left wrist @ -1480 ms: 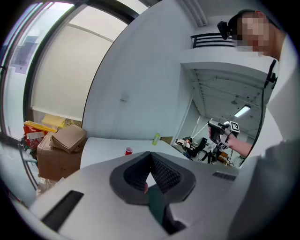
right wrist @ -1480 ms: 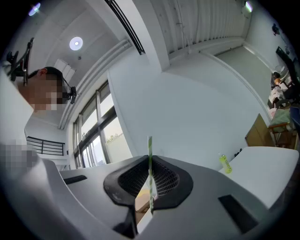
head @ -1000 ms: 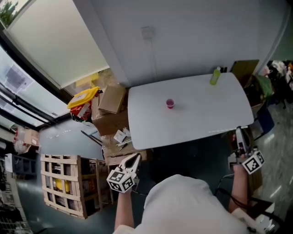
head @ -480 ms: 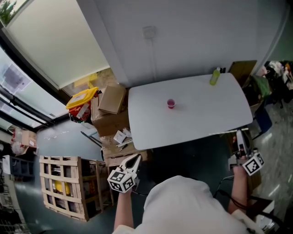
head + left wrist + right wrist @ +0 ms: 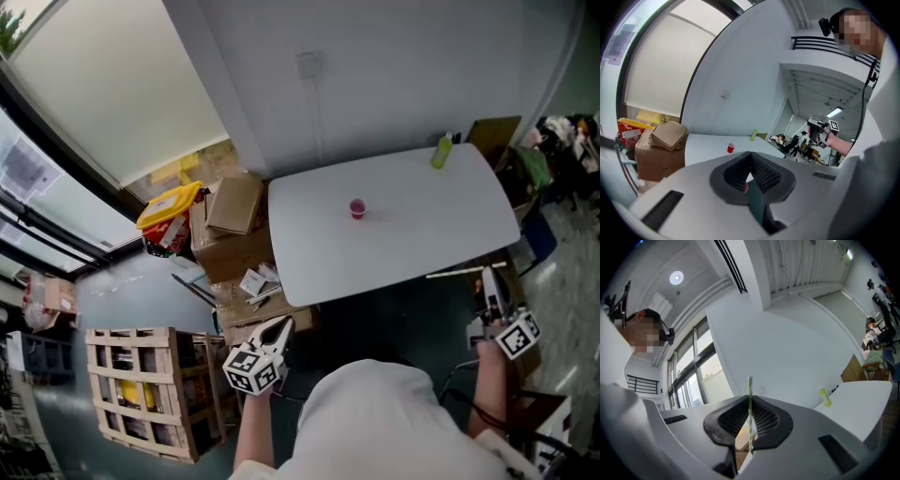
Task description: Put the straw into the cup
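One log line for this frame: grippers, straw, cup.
right gripper: shut on straw | left gripper: shut, empty | cup: on table, no straw in it | grippers: both short of cup

White shirt (image 5: 394, 422); left tool (image 5: 279, 325), right tool (image 5: 488, 275) grey, with marker cubes (image 5: 251, 367)

Head view: taken from above the person's shoulders, facing steeply down. The white bench (image 5: 403, 234) lies well off, with the left tongs (image 5: 279, 326) and right tongs (image 5: 487, 281) low in frame.

Left tongs view: taken close behind its own jaws, near level, facing the bench. It shares the cup (image 5: 731, 148), the bottle (image 5: 753, 135) and the right tongs with the head view.

Right tongs view: tilted up at wall and ceiling, with the straw (image 5: 750, 413) close before the lens. It shares the bottle and a bench corner.
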Tool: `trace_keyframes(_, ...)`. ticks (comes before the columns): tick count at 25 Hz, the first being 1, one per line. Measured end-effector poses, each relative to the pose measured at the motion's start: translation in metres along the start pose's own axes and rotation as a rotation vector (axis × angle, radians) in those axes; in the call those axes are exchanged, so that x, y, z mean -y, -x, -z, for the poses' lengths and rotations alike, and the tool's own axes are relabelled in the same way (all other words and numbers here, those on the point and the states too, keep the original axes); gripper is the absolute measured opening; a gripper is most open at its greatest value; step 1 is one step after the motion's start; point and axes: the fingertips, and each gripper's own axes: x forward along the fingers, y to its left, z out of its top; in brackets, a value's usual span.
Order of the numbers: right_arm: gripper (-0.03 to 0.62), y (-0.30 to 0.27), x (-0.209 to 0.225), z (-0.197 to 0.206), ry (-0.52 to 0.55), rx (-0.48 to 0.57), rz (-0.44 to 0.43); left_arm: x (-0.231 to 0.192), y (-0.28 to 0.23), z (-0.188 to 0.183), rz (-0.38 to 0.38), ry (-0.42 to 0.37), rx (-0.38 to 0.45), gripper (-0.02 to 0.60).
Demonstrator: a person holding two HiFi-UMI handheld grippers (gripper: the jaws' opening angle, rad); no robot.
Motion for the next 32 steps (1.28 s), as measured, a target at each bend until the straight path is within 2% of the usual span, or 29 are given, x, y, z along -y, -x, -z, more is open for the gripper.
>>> trace_keyframes(11,0.046,0.003,-0.035,0.030,0.000,0.013,0.026,-0.019,0.023,0.003,0.050,-0.027,-0.014,0.003)
trace_keyframes(20,0.046,0.000,-0.027,0.032,0.019,-0.010,0.043,-0.021,0.012,0.000,0.055,-0.020,-0.017,0.003)
trace_keyframes(27,0.046,-0.031,-0.004,0.028,-0.006,-0.011,0.023,-0.026,-0.005,-0.015,0.020,-0.003,-0.002,0.002)
trace_keyframes(32,0.046,-0.064,0.015,0.029,0.007,-0.062,-0.008,-0.029,-0.032,-0.026,-0.004,0.004,-0.011,0.002)
